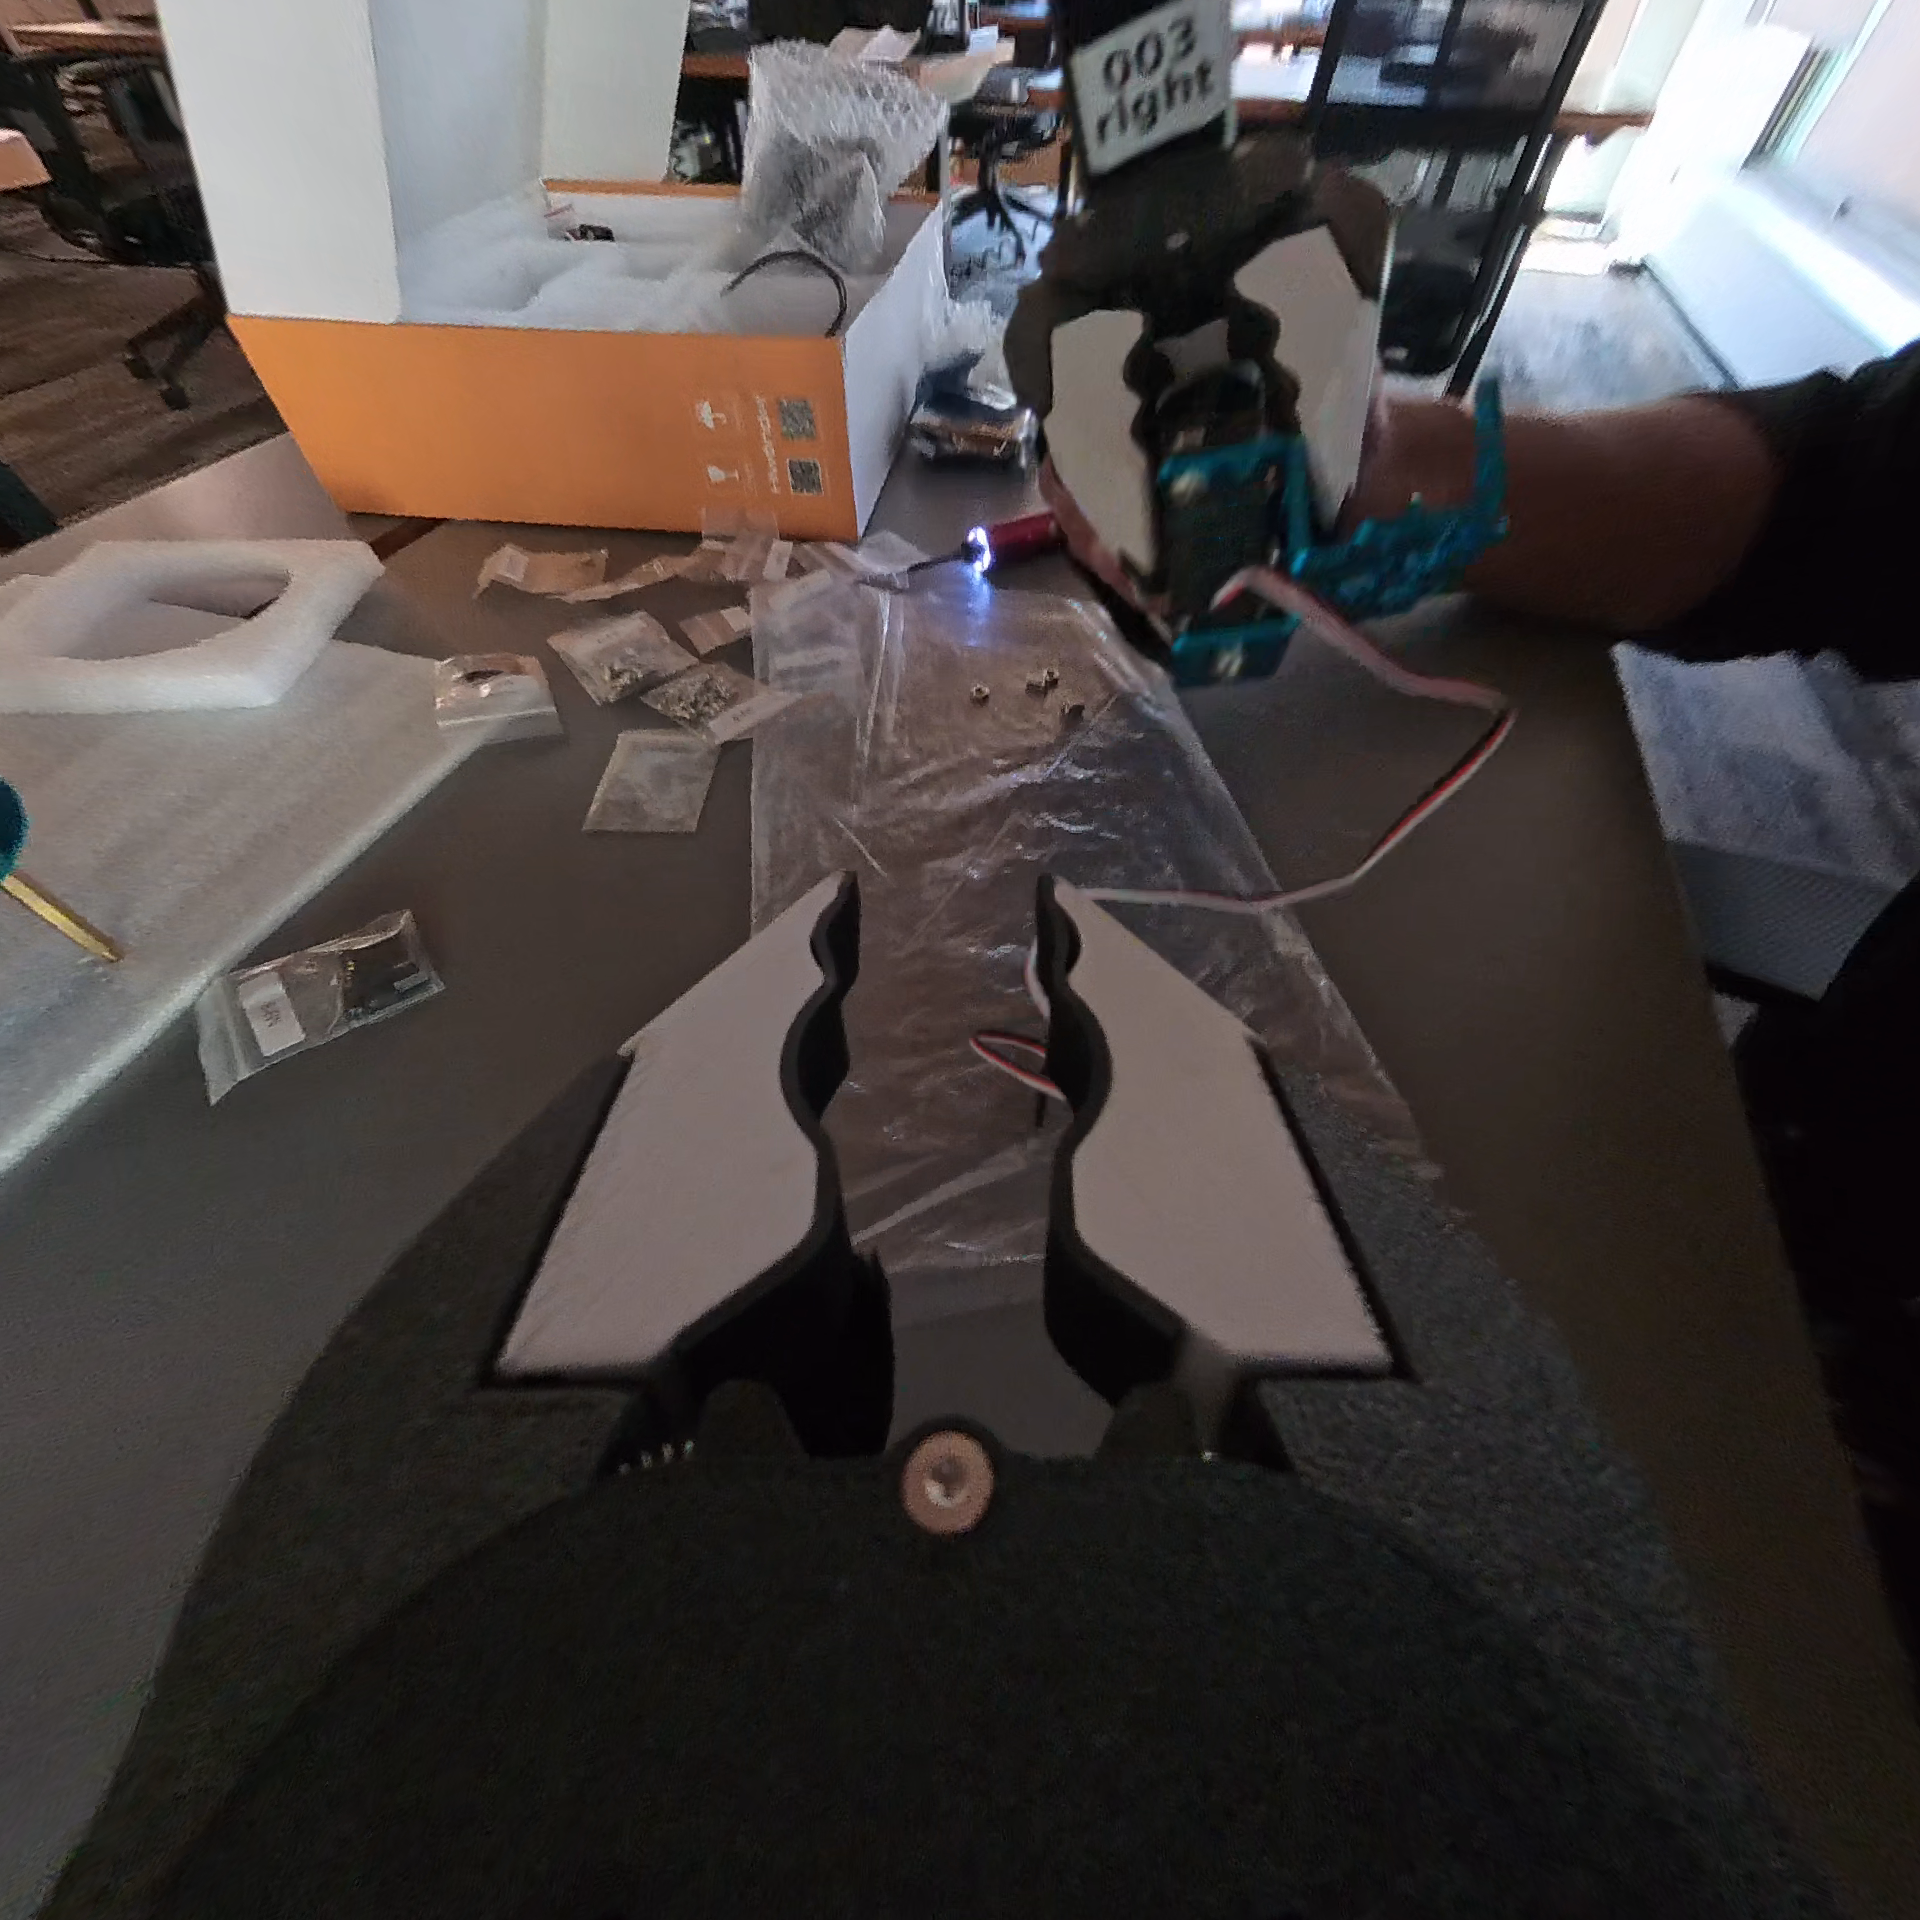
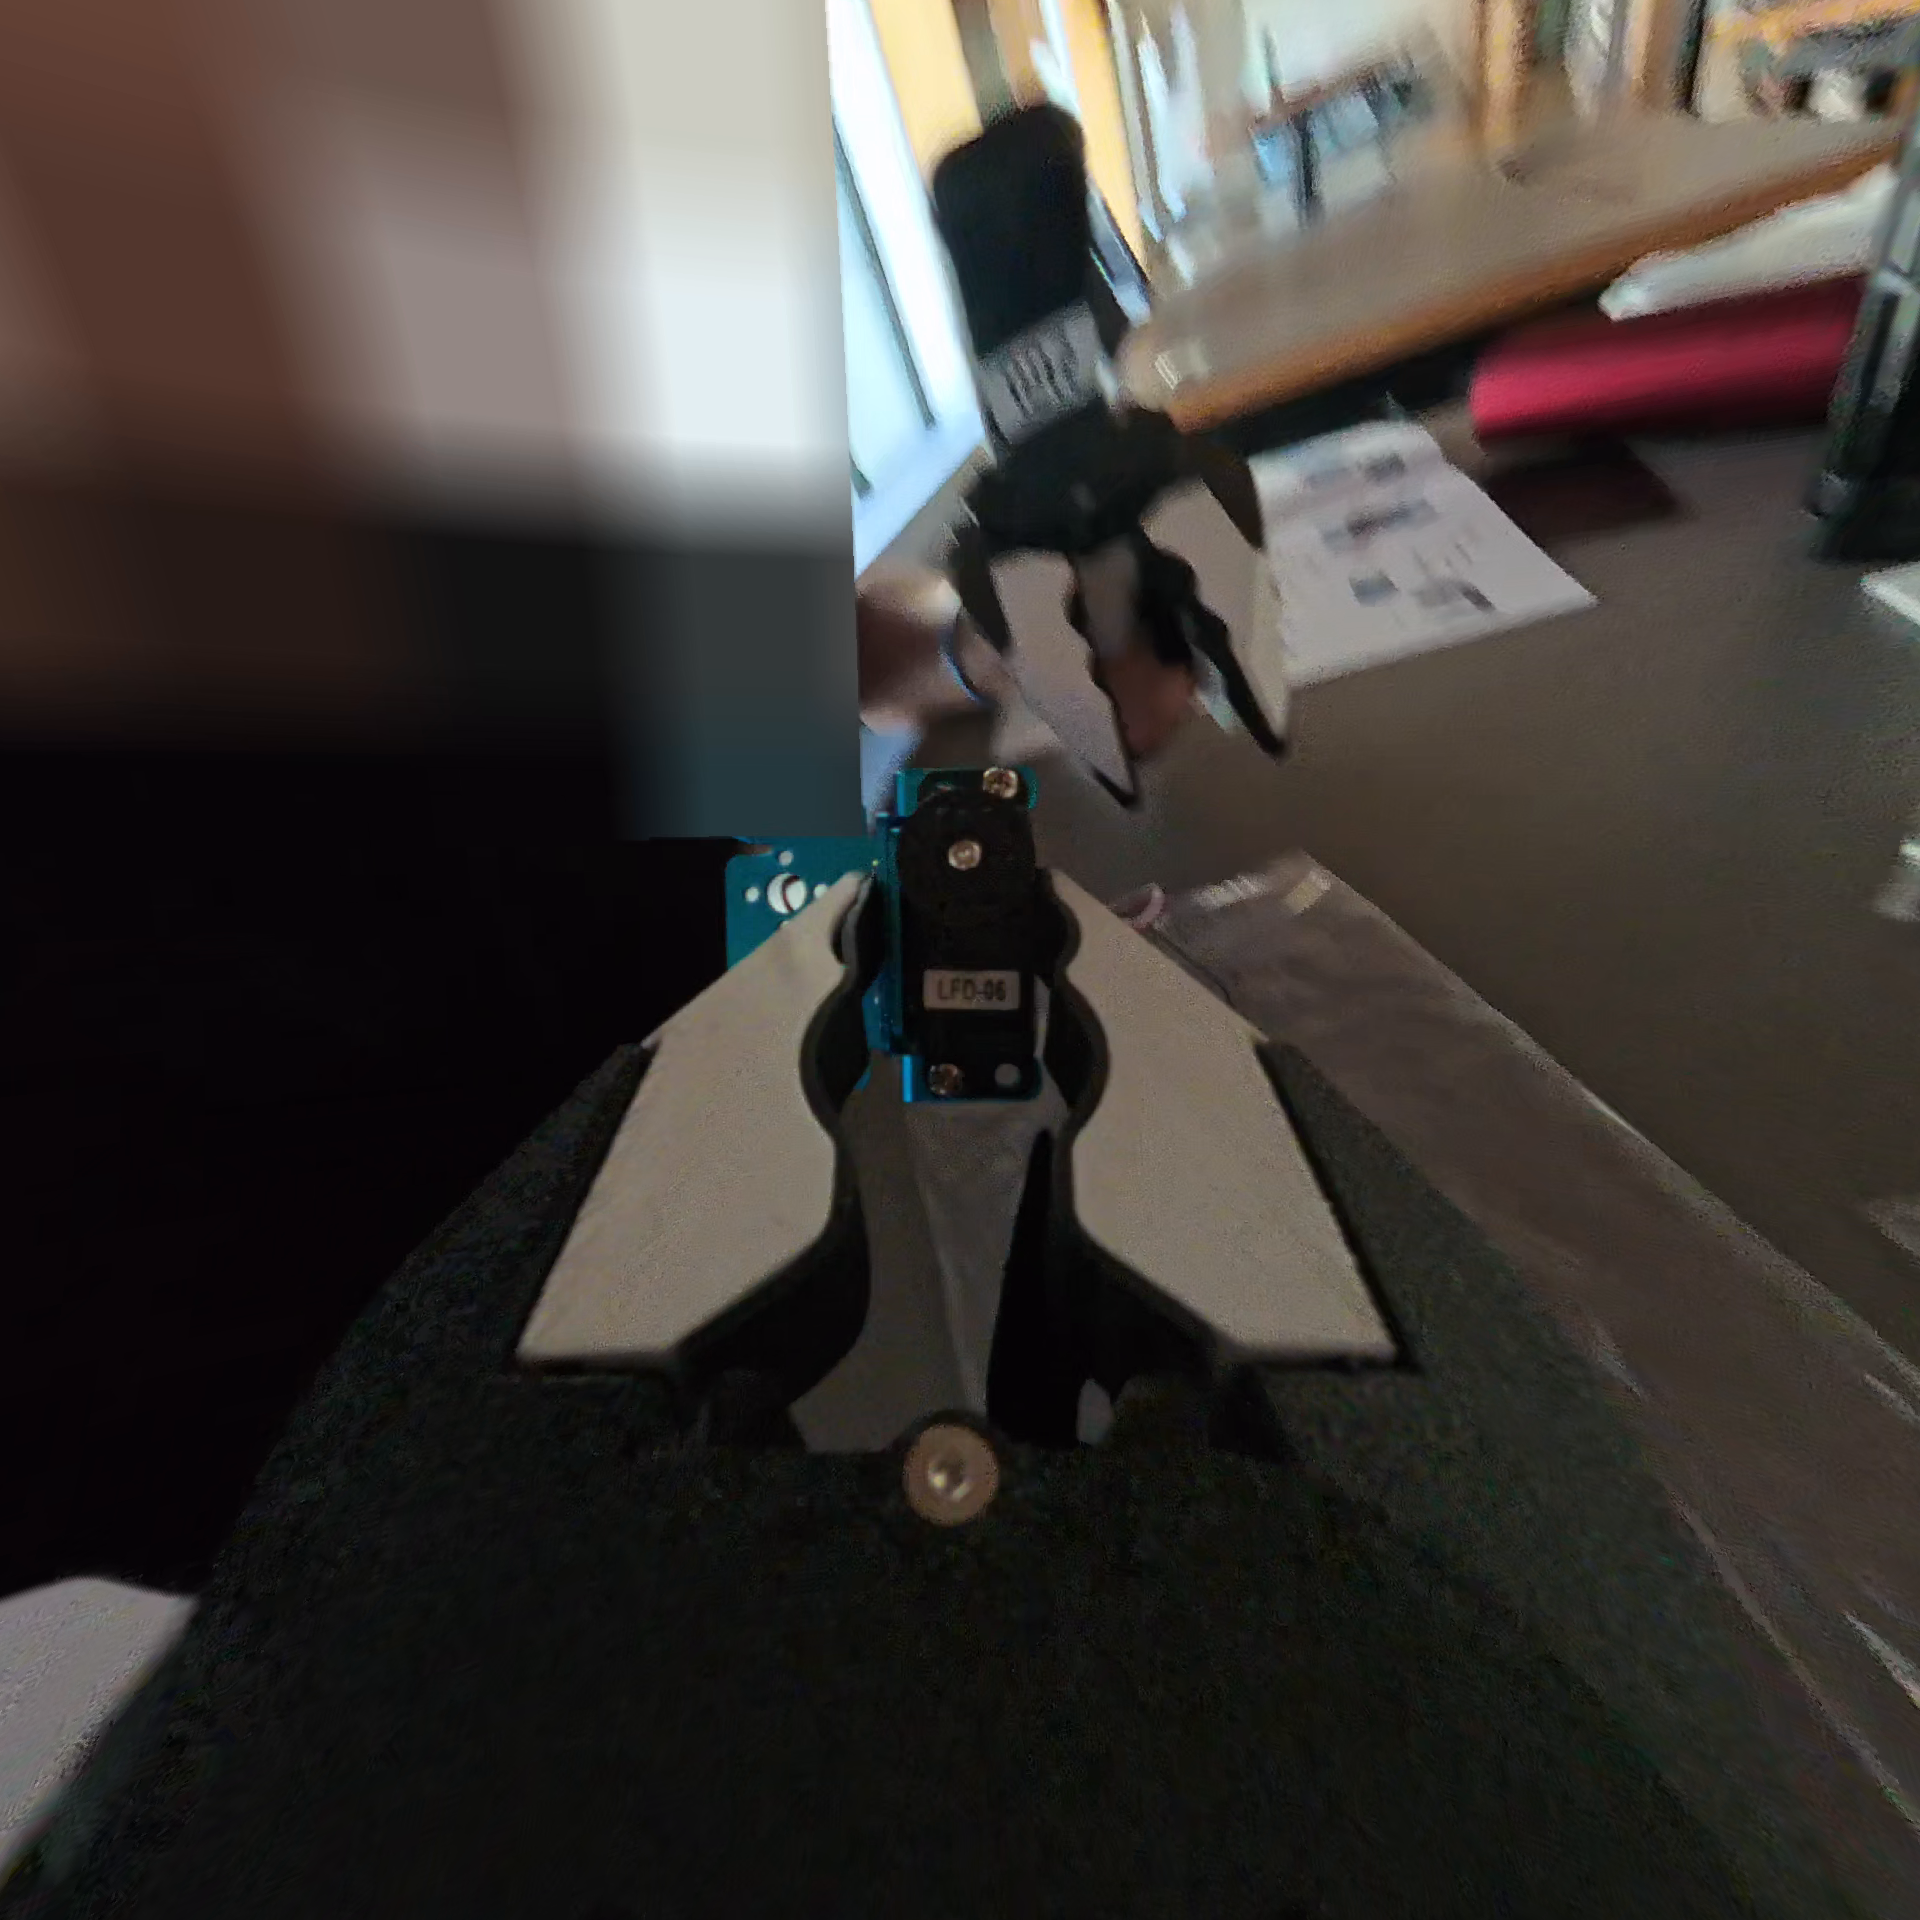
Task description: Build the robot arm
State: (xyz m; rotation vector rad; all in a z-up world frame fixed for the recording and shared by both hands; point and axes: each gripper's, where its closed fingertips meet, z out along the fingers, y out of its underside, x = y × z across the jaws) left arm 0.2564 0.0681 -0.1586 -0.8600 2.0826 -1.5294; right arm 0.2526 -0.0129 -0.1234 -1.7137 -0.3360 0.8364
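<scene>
- My right gripper (image 2: 961, 904) is clamped on a black servo (image 2: 966, 956) that sits in a blue metal bracket (image 2: 774, 894) — the two fingers press its sides, and the bracket sticks out toward 10 o'clock past the fingertips.
- From the left wrist view I see that same right gripper (image 1: 1221, 561) up at 1 o'clock, held above the table (image 1: 1455, 1039) with the servo and blue bracket (image 1: 1382, 561) in its grip; the far side of the bracket lies against a person's forearm (image 1: 1579, 509).
- A red, white and black wire (image 1: 1382, 862) hangs from the servo and trails down at 2 o'clock, ending between my left fingers.
- My left gripper (image 1: 948, 894) has its fingers apart and holds nothing — it hovers over a sheet of clear plastic (image 1: 997, 810) spread on the table.
- A few small metal screws (image 1: 1029, 691) lie on that plastic at 12 o'clock.
- Small clear bags of parts (image 1: 644, 675) are scattered at 11 o'clock, in front of an open orange and white box (image 1: 561, 426).
- A white foam frame (image 1: 177, 623) lies at 10 o'clock.
- A red tool with a lit tip (image 1: 1013, 535) lies at 12 o'clock, just below the right gripper.
- In the right wrist view the left gripper (image 2: 1195, 758) shows blurred at 1 o'clock, with a printed paper sheet (image 2: 1413, 540) on the table beyond it.
</scene>
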